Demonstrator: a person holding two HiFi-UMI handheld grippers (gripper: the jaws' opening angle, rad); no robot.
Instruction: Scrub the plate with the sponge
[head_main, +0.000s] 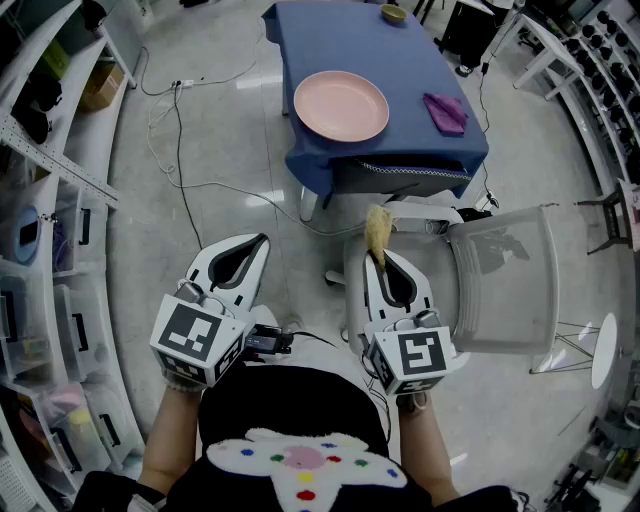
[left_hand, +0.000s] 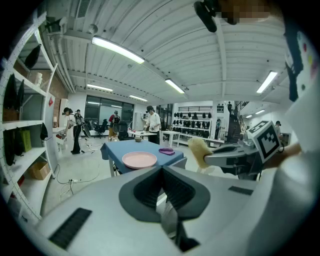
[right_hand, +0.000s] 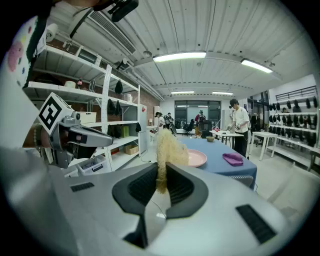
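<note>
Left claw (head_main: 258, 240): jaws together, nothing between them.
Right claw (head_main: 380, 262): clamped on the yellow sponge (head_main: 376, 230).
Plate (head_main: 340, 106): pink, on the blue tabletop (head_main: 320, 35), well apart from both.

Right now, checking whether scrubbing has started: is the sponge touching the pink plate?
Apart. The head view shows the sponge clamped in the right hand-held gripper above the floor, well short of the table where the plate lies.
</note>
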